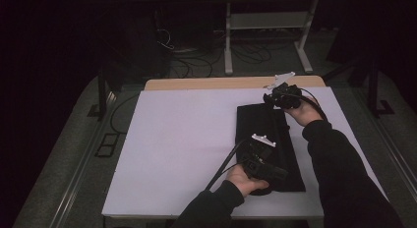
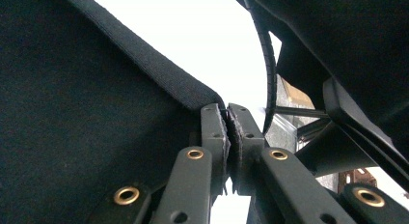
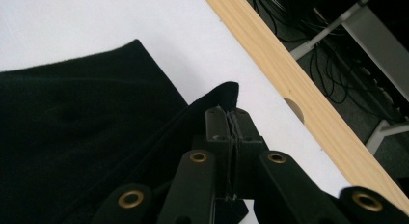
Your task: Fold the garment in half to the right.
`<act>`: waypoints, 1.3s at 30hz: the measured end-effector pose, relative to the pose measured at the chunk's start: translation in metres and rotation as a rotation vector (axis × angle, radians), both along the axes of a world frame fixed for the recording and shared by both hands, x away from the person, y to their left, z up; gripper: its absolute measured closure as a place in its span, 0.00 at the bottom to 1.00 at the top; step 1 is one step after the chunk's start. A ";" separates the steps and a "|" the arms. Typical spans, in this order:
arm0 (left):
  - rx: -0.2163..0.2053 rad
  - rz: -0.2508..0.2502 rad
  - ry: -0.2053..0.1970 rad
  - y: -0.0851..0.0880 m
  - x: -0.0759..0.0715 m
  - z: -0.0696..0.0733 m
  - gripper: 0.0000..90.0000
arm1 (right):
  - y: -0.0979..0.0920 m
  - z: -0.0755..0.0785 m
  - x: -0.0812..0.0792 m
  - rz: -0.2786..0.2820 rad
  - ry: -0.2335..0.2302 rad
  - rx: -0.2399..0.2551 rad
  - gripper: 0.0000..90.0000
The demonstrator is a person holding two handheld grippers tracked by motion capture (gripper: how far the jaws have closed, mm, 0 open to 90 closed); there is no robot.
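A black cloth [image 1: 268, 144] lies folded into a long strip on the right half of the white table [image 1: 182, 139]. My left gripper [image 1: 256, 150] is over the strip's near half, shut on a hemmed edge of the black cloth [image 2: 144, 64], which drapes over its jaws. My right gripper [image 1: 270, 99] is at the strip's far end, shut on a corner of the black cloth [image 3: 226, 96] that stands up between its jaws. Beyond it, the rest of the black cloth [image 3: 72, 132] lies flat on the table.
A wooden strip [image 1: 211, 83] runs along the table's far edge, seen close in the right gripper view as a wooden strip [image 3: 308, 98]. Behind the table stand a white table frame [image 1: 268, 21] and floor cables [image 1: 196, 61]. Dark floor surrounds the table.
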State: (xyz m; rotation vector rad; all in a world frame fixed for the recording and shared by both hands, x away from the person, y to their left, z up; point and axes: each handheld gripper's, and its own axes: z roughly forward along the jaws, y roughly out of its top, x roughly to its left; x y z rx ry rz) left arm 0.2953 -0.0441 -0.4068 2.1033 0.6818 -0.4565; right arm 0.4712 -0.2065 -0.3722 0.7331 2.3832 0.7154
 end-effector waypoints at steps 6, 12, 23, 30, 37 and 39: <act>0.019 -0.011 0.006 -0.007 0.002 -0.006 0.94 | -0.006 -0.003 -0.001 -0.012 0.002 0.015 0.97; 0.043 -0.014 0.005 -0.014 0.002 -0.009 0.94 | -0.013 -0.009 -0.002 -0.021 0.006 0.021 0.97; 0.084 -0.018 0.007 -0.024 0.002 -0.014 0.94 | -0.025 -0.015 -0.002 -0.047 0.020 0.061 0.96; 0.118 -0.027 -0.004 -0.031 0.003 -0.018 0.94 | -0.034 -0.027 -0.003 -0.074 0.033 0.077 0.96; 0.134 -0.030 0.013 -0.040 0.001 -0.021 0.94 | -0.046 -0.034 -0.001 -0.153 0.039 0.096 0.89; 0.142 -0.037 0.005 -0.039 0.001 -0.021 0.93 | -0.053 -0.035 -0.001 -0.174 0.046 0.112 0.88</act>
